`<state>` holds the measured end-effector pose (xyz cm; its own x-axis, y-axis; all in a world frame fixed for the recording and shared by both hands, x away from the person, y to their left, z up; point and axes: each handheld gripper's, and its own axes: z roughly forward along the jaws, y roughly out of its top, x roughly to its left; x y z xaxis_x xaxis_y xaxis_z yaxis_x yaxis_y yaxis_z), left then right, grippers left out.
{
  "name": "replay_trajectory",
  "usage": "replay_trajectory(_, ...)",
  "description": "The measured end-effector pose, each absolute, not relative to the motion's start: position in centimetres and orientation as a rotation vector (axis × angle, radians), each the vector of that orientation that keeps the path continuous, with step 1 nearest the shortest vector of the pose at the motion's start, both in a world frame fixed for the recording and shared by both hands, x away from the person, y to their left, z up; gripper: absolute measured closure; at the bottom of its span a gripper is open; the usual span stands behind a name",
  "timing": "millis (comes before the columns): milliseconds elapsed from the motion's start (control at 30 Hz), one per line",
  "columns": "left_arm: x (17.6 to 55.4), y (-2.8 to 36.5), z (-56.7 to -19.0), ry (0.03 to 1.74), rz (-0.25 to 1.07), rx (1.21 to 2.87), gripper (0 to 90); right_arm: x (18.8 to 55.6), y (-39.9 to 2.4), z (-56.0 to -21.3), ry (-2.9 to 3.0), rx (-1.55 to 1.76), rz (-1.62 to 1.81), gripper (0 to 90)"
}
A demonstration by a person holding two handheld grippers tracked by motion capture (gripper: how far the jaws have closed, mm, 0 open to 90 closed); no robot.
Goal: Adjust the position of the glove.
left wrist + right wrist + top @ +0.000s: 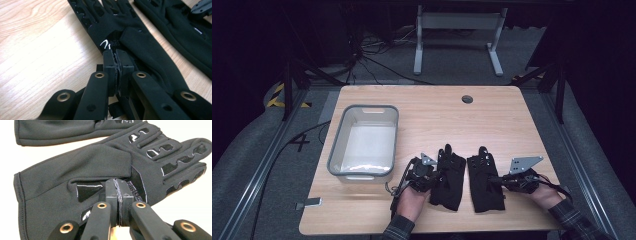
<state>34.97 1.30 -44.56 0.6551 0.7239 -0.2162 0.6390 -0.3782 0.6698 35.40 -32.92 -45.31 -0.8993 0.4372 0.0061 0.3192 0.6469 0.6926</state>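
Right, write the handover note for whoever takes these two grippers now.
Left gripper: jaws closed at the edge of the left black glove; whether fabric is pinched between the pads cannot be told.
Right gripper: jaws closed over the palm of the right black glove, which has glossy grip patches; a pinch of fabric is not clear either.
Both gloves lie flat side by side on the wooden table, fingers pointing away from the person.
The grey bin stands left of the gloves with nothing in it.
Done: both grippers are at the gloves. Left: probably lifting the gloves; neither is off the table yet.
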Motion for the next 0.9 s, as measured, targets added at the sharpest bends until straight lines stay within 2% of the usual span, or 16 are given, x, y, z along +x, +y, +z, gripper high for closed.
replay_trajectory(600, 34.3, 0.9, -42.8, 0.967, 0.092, 1.97, 87.7, 35.8, -31.5, -45.3, 2.713, 0.612, 1.085, 89.8)
replay_trajectory(900, 34.5, 0.4, -42.0, 0.921, 0.086, 1.945, 87.7, 36.3, -30.8, -45.5, 2.717, 0.616, 1.095, 89.9)
